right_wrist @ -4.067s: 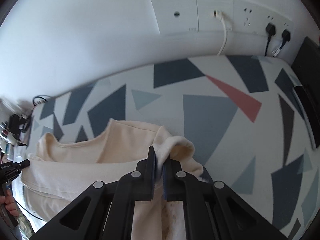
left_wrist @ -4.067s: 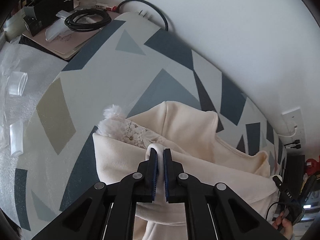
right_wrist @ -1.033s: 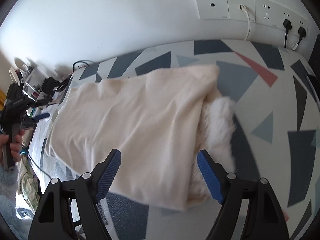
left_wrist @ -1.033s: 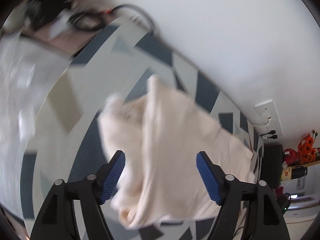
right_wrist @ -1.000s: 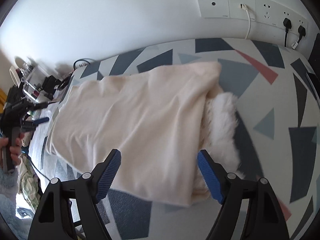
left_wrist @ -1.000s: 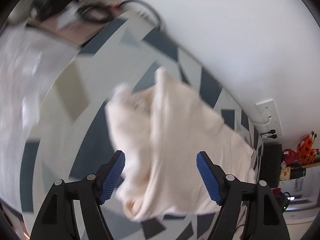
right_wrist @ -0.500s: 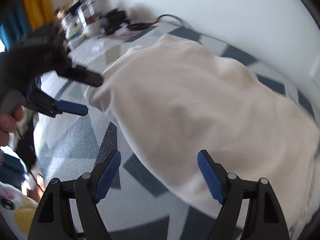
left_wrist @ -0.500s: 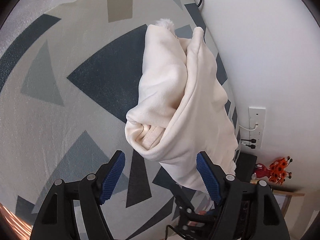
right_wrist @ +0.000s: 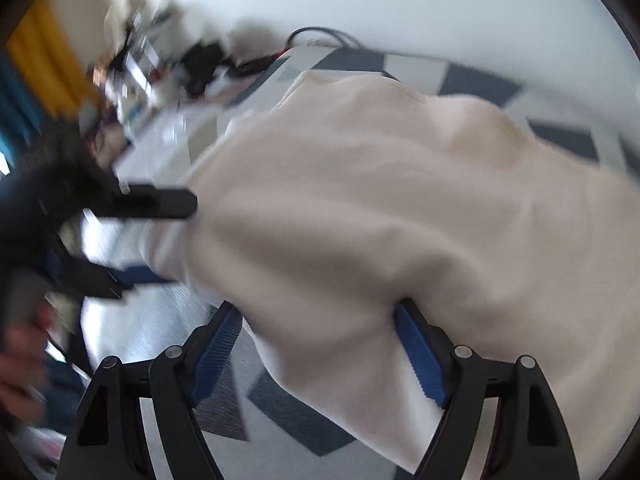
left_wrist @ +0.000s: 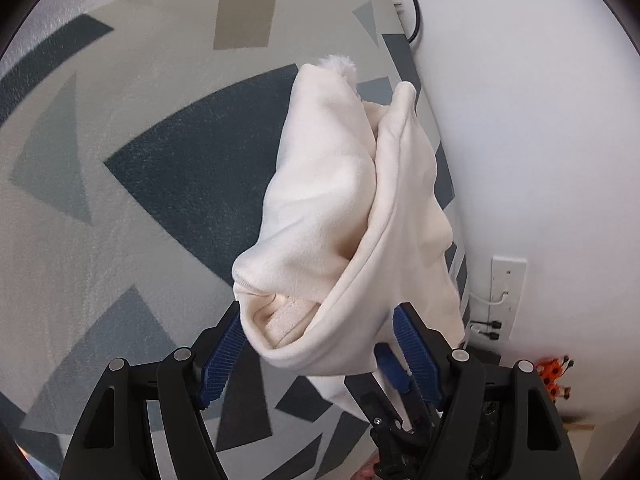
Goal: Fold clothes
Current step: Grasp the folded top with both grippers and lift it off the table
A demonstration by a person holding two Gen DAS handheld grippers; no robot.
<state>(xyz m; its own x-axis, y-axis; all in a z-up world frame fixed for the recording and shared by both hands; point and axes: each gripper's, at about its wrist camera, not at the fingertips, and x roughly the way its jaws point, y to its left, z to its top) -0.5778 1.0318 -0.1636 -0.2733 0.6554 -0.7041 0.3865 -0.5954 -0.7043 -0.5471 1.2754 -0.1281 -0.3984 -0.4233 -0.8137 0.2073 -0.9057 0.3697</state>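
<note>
The cream garment [left_wrist: 352, 208] is taken as the landmark; it lies in a long folded bundle on the patterned mat [left_wrist: 120, 168], set along the white wall [left_wrist: 540, 120].

To the left of the garment's near end, one blue pad of the left gripper [left_wrist: 318, 354] is seen beside the rolled hem, and the other pad stands on the far side of that end. The jaws are spread wide and nothing is pinched, so the end is merely straddled. This placement is judged to be a preparation for seizing the thick end, so that the bundle can be folded over on itself.

At the garment's near edge, as shown in the blurred right wrist view, the right gripper [right_wrist: 318, 354] is likewise spread and holds nothing, with the cloth's edge [right_wrist: 360, 280] draped between its pads. It is probably set there to take the same end beside the left one. Beyond the garment's far end a black cable [left_wrist: 412, 8] is seen by the wall.
</note>
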